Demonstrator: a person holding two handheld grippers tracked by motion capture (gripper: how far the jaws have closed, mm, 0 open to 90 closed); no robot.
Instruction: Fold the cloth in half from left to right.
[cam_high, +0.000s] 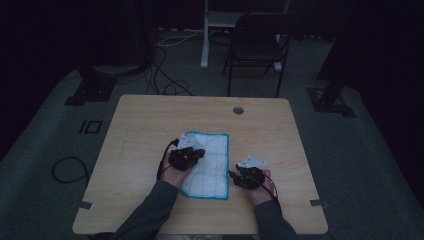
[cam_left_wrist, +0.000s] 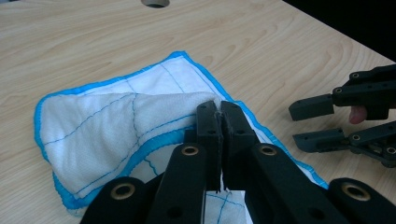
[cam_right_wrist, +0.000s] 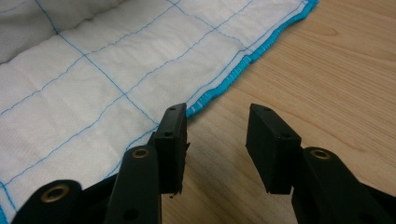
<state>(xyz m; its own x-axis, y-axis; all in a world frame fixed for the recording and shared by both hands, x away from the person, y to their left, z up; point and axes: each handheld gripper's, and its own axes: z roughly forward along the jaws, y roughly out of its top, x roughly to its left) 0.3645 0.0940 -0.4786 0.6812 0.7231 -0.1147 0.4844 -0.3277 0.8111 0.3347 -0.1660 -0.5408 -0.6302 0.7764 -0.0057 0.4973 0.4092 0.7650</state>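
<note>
White cloth (cam_high: 212, 165) with blue grid lines and a bright blue hem lies near the middle of the pale wooden worktop (cam_high: 140, 125), toward our side; we see its left part folded up and over onto itself in the left gripper view; there our left gripper (cam_left_wrist: 218, 122) has its jaws pressed together on a pinch of the cloth's edge, lifting that fold above the flat layer; from above, this gripper sits over the cloth's left half; our right gripper (cam_right_wrist: 217, 135) rests just beside the cloth's right hem, its jaws apart with bare wood between them, one jaw close against the blue border, nothing held.
</note>
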